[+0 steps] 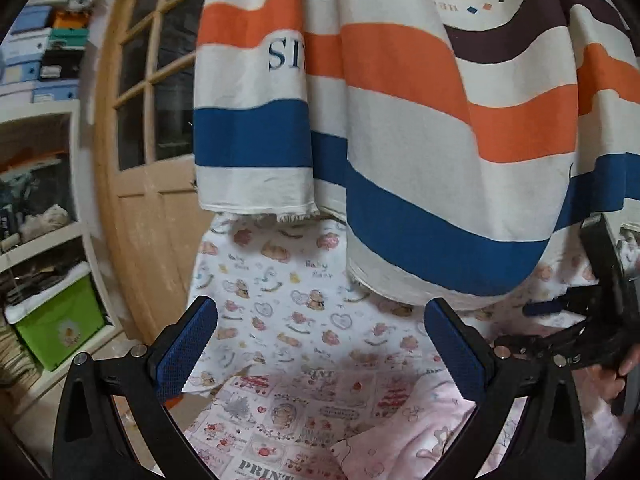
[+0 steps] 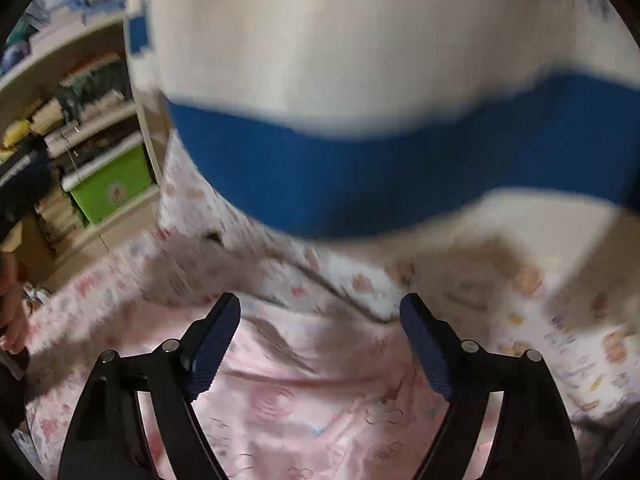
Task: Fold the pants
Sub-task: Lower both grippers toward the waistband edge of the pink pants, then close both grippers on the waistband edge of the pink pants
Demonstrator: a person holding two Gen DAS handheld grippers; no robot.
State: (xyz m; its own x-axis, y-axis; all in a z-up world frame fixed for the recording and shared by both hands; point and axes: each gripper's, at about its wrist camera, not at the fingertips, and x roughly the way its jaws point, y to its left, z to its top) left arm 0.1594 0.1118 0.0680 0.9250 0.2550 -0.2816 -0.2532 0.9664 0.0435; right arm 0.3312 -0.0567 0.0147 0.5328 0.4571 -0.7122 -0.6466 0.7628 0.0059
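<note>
Soft baby clothes lie spread out below me. A pale pink printed garment is nearest, lying crumpled; its outline is unclear. Beside it lie a white cloth with bear and heart prints and a pink-and-red patchwork print piece. My left gripper stands open above the printed cloths with nothing between its blue pads. My right gripper is open over the pink garment, its pads clear of the fabric; that view is blurred. A hand holds the right gripper's black frame at the left view's right edge.
A white cloth with orange, blue and brown stripes hangs down just behind the clothes. To the left stand a wooden glazed door and white shelves with boxes and a green bin.
</note>
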